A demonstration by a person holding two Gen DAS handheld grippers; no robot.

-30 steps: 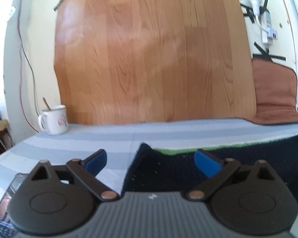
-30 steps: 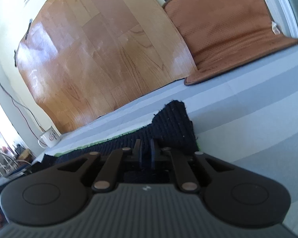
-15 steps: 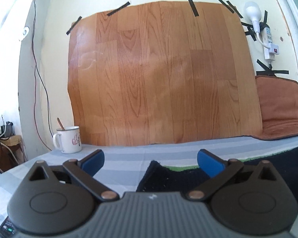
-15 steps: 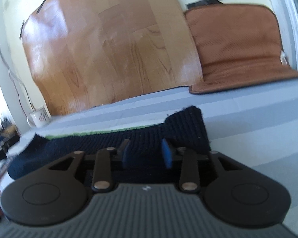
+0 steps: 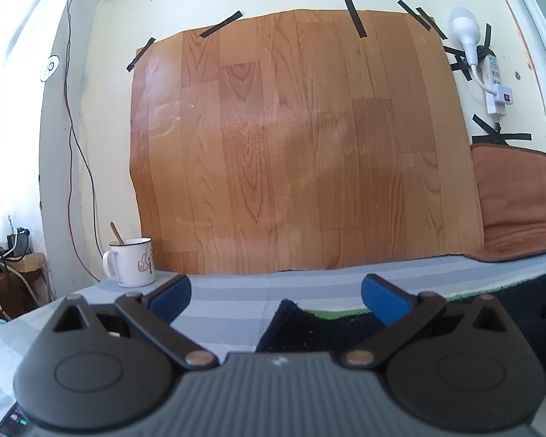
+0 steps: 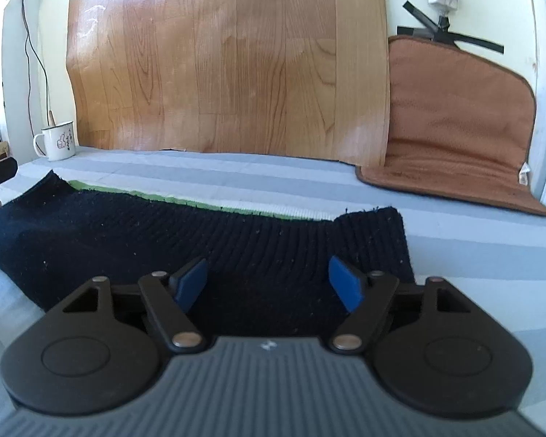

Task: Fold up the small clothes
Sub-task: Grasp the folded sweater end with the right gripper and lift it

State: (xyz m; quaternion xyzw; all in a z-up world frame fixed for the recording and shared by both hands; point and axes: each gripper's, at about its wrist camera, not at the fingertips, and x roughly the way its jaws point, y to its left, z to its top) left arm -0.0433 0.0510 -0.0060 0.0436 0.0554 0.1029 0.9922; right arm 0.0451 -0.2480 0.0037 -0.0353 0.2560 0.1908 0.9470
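Observation:
A dark navy knitted garment with a green edge lies flat across the grey striped bed cover. My right gripper hovers just over its near part; its jaws are opening, and the blue pads press on nothing. In the left wrist view the same garment shows its left corner low in the middle. My left gripper stands open above that corner, with nothing between its blue fingertips.
A white enamel mug with a stick in it stands at the back left of the bed. A wood-pattern sheet is taped to the wall behind. A brown cushion leans at the back right. A power strip hangs on the wall.
My right gripper let go of the garment's right corner, its jaws spread wide, and it rolled level. The left gripper tilted upward, so more wall shows.

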